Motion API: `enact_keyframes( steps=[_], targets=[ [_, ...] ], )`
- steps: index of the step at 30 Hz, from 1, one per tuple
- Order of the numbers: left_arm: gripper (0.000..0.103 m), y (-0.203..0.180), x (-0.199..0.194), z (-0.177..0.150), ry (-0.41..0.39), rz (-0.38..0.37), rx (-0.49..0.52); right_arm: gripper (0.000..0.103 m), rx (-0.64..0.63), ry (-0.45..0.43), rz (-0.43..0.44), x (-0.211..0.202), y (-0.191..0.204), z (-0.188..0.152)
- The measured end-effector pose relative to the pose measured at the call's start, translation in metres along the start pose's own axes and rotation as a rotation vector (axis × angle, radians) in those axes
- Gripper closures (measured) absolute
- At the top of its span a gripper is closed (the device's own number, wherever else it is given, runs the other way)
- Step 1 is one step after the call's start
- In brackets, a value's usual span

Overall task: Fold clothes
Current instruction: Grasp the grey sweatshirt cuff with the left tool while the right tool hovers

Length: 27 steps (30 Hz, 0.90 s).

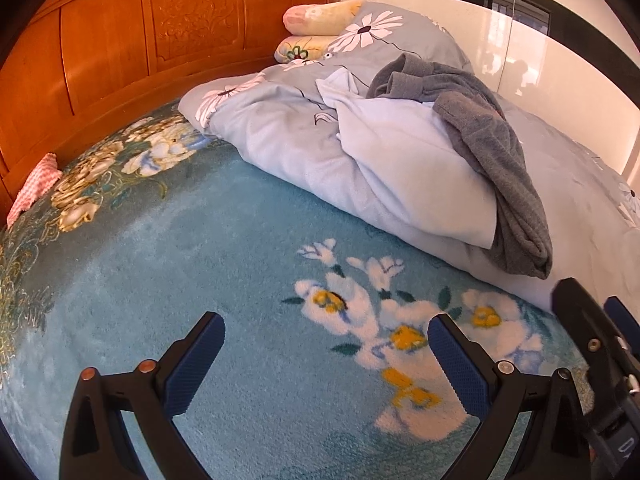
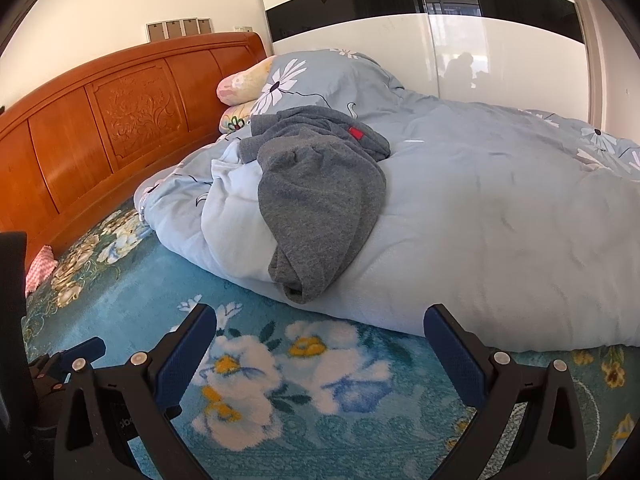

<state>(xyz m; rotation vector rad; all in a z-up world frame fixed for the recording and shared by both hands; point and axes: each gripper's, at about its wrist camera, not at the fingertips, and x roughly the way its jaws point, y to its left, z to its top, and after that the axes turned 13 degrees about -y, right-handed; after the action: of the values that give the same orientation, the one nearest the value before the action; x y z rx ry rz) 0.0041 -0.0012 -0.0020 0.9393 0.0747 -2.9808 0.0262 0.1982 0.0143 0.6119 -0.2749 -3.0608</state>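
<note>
A crumpled grey knit garment (image 1: 492, 152) lies draped over a bunched pale blue duvet (image 1: 320, 148) on the bed; in the right wrist view the garment (image 2: 320, 196) shows a small red tag. My left gripper (image 1: 326, 332) is open and empty, hovering over the teal floral blanket (image 1: 180, 248), short of the garment. My right gripper (image 2: 320, 326) is open and empty, over the same blanket (image 2: 168, 276), just in front of the garment's hanging end. The right gripper's edge shows at the right of the left wrist view (image 1: 592, 328).
A carved wooden headboard (image 1: 120, 48) stands at the back left. Floral pillows (image 1: 320, 32) lie stacked by it. A pink checked cloth (image 1: 34, 188) sits against the headboard. A glossy white wardrobe (image 2: 460, 52) stands behind the bed.
</note>
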Motion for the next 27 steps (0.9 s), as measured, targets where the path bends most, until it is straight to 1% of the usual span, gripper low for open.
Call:
enact_keyframes(
  steps=[2, 5, 7, 9, 12, 15, 17, 20, 22, 23, 25, 26, 27],
  targets=[
    [0.000, 0.001, 0.001, 0.008, -0.016, -0.010, 0.004, 0.000, 0.008, -0.027, -0.018, -0.005, -0.005, 0.003],
    [0.000, 0.001, 0.004, 0.031, -0.035, -0.059, -0.015, 0.000, 0.050, -0.090, -0.069, -0.014, -0.022, 0.009],
    [0.000, -0.003, 0.010, 0.051, -0.034, -0.113, -0.042, 0.000, 0.093, -0.115, -0.107, -0.018, -0.036, 0.012],
    [0.000, -0.012, 0.019, 0.072, -0.020, -0.170, -0.070, 0.000, 0.151, -0.118, -0.124, -0.020, -0.051, 0.013],
    [0.000, -0.031, 0.038, 0.097, 0.021, -0.237, -0.118, 0.000, 0.255, -0.109, -0.097, -0.021, -0.069, 0.012],
    [0.002, -0.054, 0.061, 0.110, 0.076, -0.290, -0.146, 0.000, 0.340, -0.084, -0.046, -0.019, -0.079, 0.010],
    [0.008, -0.062, 0.065, 0.113, 0.076, -0.292, -0.128, 0.000, 0.363, -0.065, -0.030, -0.017, -0.082, 0.008],
    [0.019, -0.073, 0.070, 0.117, 0.076, -0.296, -0.100, 0.000, 0.373, -0.056, -0.031, -0.017, -0.083, 0.007],
    [0.034, -0.081, 0.074, 0.120, 0.076, -0.299, -0.081, 0.000, 0.378, -0.056, -0.031, -0.016, -0.085, 0.007],
    [0.038, -0.085, 0.076, 0.122, 0.076, -0.300, -0.072, 0.000, 0.381, -0.056, -0.030, -0.016, -0.085, 0.007],
    [0.051, -0.093, 0.080, 0.125, 0.076, -0.303, -0.053, 0.000, 0.384, -0.050, -0.026, -0.014, -0.086, 0.005],
    [0.056, -0.097, 0.082, 0.126, 0.076, -0.304, -0.044, 0.000, 0.386, -0.047, -0.024, -0.013, -0.086, 0.005],
    [0.067, -0.101, 0.084, 0.128, 0.076, -0.305, -0.035, 0.000, 0.387, -0.044, -0.022, -0.013, -0.087, 0.004]
  ],
)
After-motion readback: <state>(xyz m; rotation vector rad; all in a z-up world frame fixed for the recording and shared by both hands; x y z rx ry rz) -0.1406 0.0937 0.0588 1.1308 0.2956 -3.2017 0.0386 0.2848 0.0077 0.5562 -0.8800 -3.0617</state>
